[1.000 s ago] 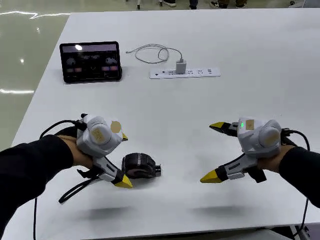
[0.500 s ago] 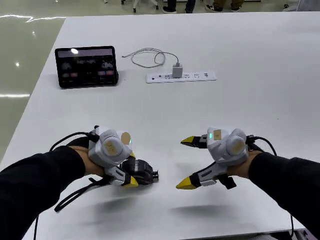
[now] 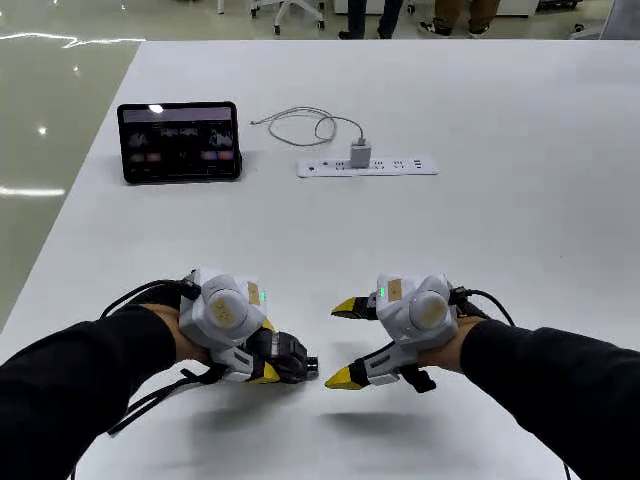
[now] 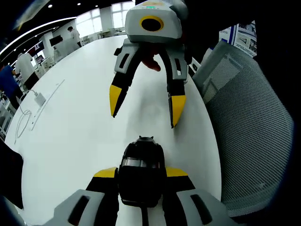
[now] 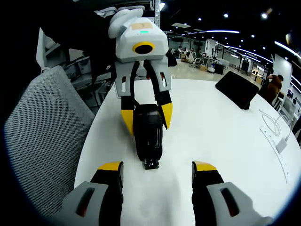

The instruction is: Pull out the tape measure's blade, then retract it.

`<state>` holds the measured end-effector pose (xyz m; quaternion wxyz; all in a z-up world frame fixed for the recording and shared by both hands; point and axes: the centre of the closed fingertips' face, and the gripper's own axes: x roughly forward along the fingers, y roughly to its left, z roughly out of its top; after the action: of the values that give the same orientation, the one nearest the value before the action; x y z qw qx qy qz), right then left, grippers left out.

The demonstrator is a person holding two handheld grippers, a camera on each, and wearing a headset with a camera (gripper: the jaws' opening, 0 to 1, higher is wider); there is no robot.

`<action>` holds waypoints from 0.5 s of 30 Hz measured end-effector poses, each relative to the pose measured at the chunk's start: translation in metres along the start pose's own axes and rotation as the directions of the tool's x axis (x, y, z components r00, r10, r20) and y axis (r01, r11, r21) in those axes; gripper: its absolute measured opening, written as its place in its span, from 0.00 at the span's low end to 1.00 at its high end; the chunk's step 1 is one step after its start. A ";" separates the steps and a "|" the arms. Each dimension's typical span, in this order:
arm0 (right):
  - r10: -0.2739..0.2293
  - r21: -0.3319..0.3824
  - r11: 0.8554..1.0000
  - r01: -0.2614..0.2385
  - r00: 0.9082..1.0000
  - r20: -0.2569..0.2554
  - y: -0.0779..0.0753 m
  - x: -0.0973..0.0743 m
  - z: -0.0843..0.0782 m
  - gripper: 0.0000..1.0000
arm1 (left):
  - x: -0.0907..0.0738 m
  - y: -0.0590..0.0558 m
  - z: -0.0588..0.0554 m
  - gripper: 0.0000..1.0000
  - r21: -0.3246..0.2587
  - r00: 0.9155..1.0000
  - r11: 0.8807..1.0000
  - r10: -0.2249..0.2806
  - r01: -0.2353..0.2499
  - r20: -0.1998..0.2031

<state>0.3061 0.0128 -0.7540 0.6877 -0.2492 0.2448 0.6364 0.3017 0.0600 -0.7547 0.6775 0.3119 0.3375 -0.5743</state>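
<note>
**Desk:** What was nearest to you?

**Operator:** A grey mesh chair point(image 4: 244, 117), right at the table's near edge. I saw it in both gripper views. My dark sleeves point(image 3: 70, 390) came in over that edge from the left and the right.

**Desk:** And where was the tape measure?

**Operator:** It was close to the near edge of the white table point(image 3: 480, 200), toward its left side. My left gripper point(image 3: 268, 350) was clamped on the tape measure point(image 4: 141, 160), with one yellow tip on each flank of the black case. The case rested on the surface.

**Desk:** What about the blade?

**Operator:** All I could make out was the small end hook point(image 5: 150, 164) at the mouth of the case. It pointed away from my left gripper, straight at the right one.

**Desk:** What was the right one doing?

**Operator:** My right gripper point(image 5: 157, 165) faced the left one head-on, with its jaws apart and nothing between them. Its yellow tips stood either side of the hook's line, just short of the case. I saw no contact.

**Desk:** And farther up the table?

**Operator:** Everything else was well apart from the work. A tablet point(image 3: 180, 140) stood propped near the left edge in the far half, its screen lit toward me. To its right, a white power strip point(image 3: 368, 166) lay flat with a white charger point(image 3: 360, 155) plugged into it. The charger's cable point(image 3: 300, 118) looped on the surface toward the far edge. Beyond that edge, I made out people's feet point(image 3: 450, 12) on a glossy floor point(image 3: 50, 120).
</note>
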 end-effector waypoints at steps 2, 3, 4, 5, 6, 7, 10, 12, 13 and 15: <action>0.028 0.015 1.000 -0.028 0.999 -0.018 0.002 0.009 -0.004 0.50 | 0.000 -0.001 0.000 0.31 -0.007 1.000 1.000 0.007 -0.007 0.010; 0.030 0.013 0.999 -0.030 0.999 -0.023 0.002 0.011 -0.005 0.48 | 0.000 -0.001 0.000 0.31 -0.009 1.000 1.000 0.008 -0.008 0.011; 0.026 0.005 1.000 -0.026 0.999 -0.037 0.001 0.014 -0.007 0.43 | 0.001 -0.001 0.000 0.31 -0.007 1.000 1.000 0.008 -0.008 0.007; 0.028 0.004 1.000 -0.028 0.999 -0.040 0.001 0.016 -0.008 0.41 | 0.001 -0.001 0.000 0.31 -0.002 1.000 1.000 0.009 -0.009 0.002; 0.034 0.006 0.999 -0.033 0.999 -0.041 0.001 0.017 -0.007 0.38 | 0.000 -0.001 0.000 0.31 -0.001 1.000 1.000 0.008 -0.008 -0.002; 0.040 0.009 0.999 -0.039 0.998 -0.041 0.001 0.020 -0.007 0.36 | 0.001 -0.001 0.000 0.31 -0.002 1.000 1.000 0.007 -0.007 -0.007; 0.064 -0.009 0.998 -0.065 0.996 -0.069 0.005 0.024 -0.010 0.26 | 0.001 -0.001 -0.001 0.31 -0.005 1.000 1.000 0.002 -0.002 -0.013; 0.070 -0.022 0.997 -0.071 0.995 -0.074 0.005 0.026 -0.010 0.23 | 0.002 -0.001 -0.001 0.31 -0.004 1.000 1.000 -0.002 0.001 -0.013; 0.071 -0.022 0.997 -0.073 0.995 -0.073 0.005 0.026 -0.010 0.22 | 0.002 -0.001 -0.001 0.31 -0.005 1.000 1.000 -0.002 0.002 -0.012; 0.075 -0.021 0.997 -0.077 0.994 -0.077 0.005 0.027 -0.010 0.20 | 0.002 -0.001 -0.001 0.31 -0.010 1.000 1.000 -0.005 0.005 -0.011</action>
<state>0.3025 0.0267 -0.7791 0.6502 -0.2718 0.2725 0.6551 0.3006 0.0597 -0.7569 0.6757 0.3109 0.3448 -0.5726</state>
